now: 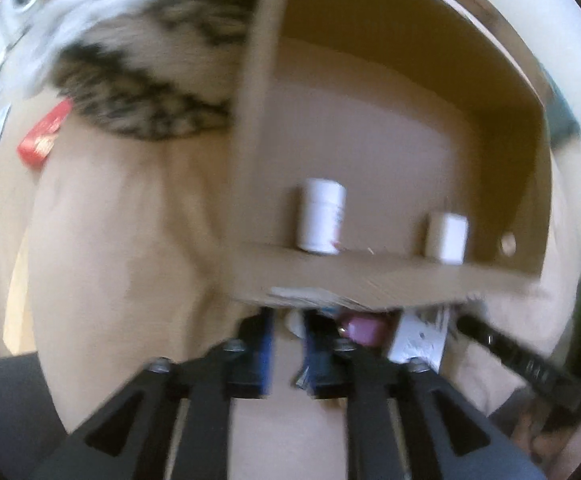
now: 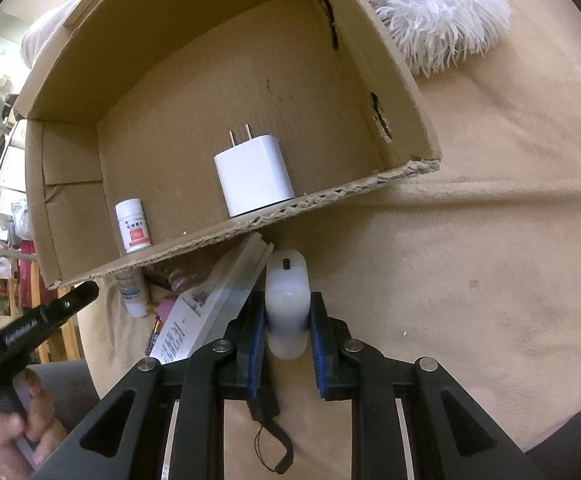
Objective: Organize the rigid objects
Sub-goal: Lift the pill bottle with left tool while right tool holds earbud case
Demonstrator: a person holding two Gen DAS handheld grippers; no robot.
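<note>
An open cardboard box (image 1: 390,280) (image 2: 330,196) lies on a beige cover. Inside it stand a white pill bottle (image 1: 320,216) (image 2: 132,226) and a white charger plug (image 1: 448,238) (image 2: 252,176). My right gripper (image 2: 286,300) is shut on a white oblong device (image 2: 286,276) with a black strap, just in front of the box's near wall. My left gripper (image 1: 289,320) hovers at that wall with a small gap between its blue pads and nothing in it. The left wrist view is blurred.
In front of the box lie a second white bottle (image 2: 132,294), a flat white carton (image 2: 210,308), a battery (image 2: 155,334) and a pink item (image 1: 360,330). A red packet (image 1: 44,136) and a fluffy patterned throw (image 2: 442,28) lie beyond.
</note>
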